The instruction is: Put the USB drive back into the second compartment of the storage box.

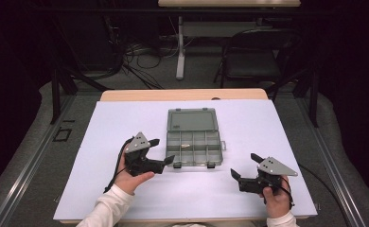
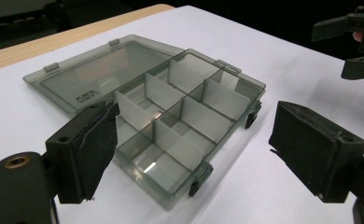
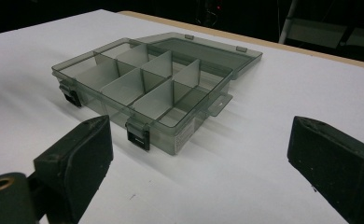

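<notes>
Smoky clear plastic compartment box [image 1: 194, 147], lid flat open, at table centre. Left gripper [image 1: 162, 152] at its 9 o'clock, jaws released, empty. Right gripper [image 1: 245, 166] at 4 o'clock, released, empty.

A wooden bench [image 1: 126, 94] carries a large white sheet [image 1: 126, 189] that covers nearly all of its top, leaving a strip of bare wood along the far edge. On the sheet, about midway across and nearer the far side, lies a smoky clear plastic organizer box [image 1: 194, 149], its lid [image 1: 192, 119] folded back flat toward the far edge. Dividers split its tray into 6 compartments, and 2 dark latches sit on the near wall.
</notes>
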The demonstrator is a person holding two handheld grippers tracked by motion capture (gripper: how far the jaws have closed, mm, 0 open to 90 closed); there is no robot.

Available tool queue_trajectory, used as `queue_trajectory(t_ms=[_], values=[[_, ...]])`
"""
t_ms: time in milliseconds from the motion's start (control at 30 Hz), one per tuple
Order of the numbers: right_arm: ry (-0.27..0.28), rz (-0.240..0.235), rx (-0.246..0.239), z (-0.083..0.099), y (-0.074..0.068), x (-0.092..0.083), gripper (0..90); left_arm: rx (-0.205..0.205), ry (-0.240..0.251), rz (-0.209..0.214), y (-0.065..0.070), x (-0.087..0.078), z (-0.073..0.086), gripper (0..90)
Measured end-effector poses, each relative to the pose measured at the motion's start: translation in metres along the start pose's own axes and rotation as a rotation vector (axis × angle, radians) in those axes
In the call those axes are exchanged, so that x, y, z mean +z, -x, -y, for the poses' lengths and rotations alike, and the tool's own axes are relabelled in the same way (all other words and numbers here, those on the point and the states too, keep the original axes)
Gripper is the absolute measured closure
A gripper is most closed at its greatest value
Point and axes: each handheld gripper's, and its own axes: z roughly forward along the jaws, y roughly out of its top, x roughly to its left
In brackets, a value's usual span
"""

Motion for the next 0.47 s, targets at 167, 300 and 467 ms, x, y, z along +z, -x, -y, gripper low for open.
queue_trajectory(t_ms=[167, 300, 467], values=[[-0.001, 0.0, 0.006, 0.0, -0.001, 0.001, 6.6, -0.011, 0.027, -0.016, -0.004, -0.011, 0.011, 14.9], [-0.002, 0.001, 0.004, 0.0, -0.001, 0.001, 6.6, -0.024, 0.048, -0.03, -0.007, -0.021, 0.021, 14.9], [-0.001, 0.002, 0.002, 0.0, 0.001, 0.001, 6.6, -0.033, 0.048, -0.056, -0.012, -0.031, 0.03, 14.8]])
